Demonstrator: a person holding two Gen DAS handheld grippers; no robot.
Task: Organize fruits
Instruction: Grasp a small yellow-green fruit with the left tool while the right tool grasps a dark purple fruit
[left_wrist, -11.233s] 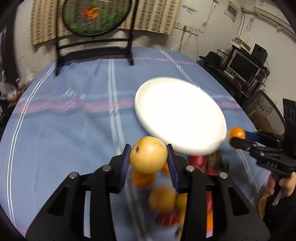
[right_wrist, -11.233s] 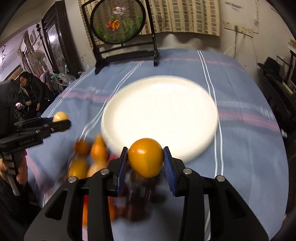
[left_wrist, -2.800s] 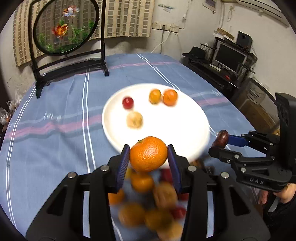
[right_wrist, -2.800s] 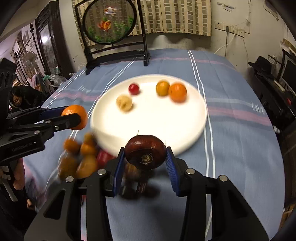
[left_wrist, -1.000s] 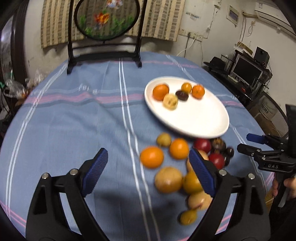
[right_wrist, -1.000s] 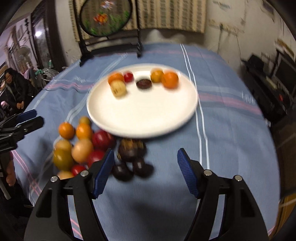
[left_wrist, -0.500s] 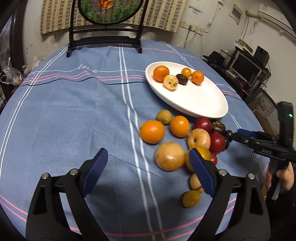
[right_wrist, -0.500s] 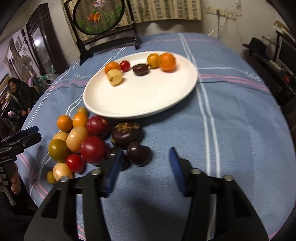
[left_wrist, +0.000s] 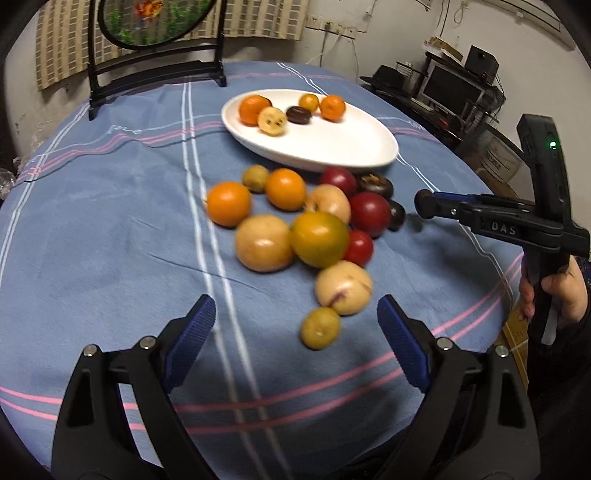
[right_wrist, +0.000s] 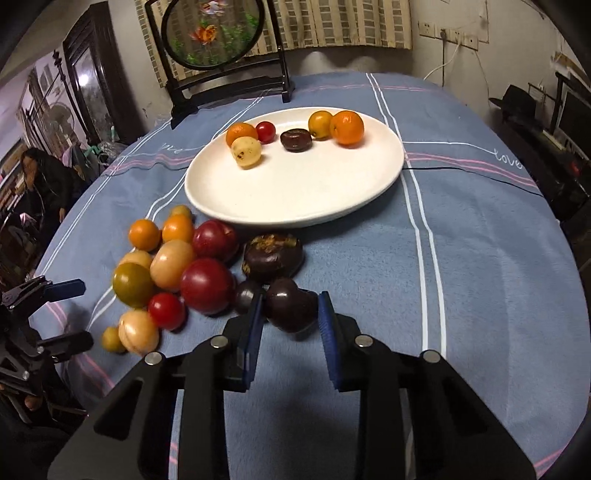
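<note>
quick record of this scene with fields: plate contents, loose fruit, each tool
plate: six fruits at its far side, among them an orange, a dark fruit and a cherry tomato
loose fruit: a pile on the cloth in front of the plate, oranges, red, yellow and dark ones
right tool: jaws have just been closing, now shut on a dark plum at the pile's right edge
left tool: open, empty, above the pile's near side

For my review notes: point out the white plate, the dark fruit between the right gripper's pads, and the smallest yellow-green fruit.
white plate (right_wrist: 295, 192), right wrist view, bare centre.
dark fruit (right_wrist: 290, 304), right wrist view, top surface.
yellow-green fruit (left_wrist: 320, 328), left wrist view, middle.
</note>
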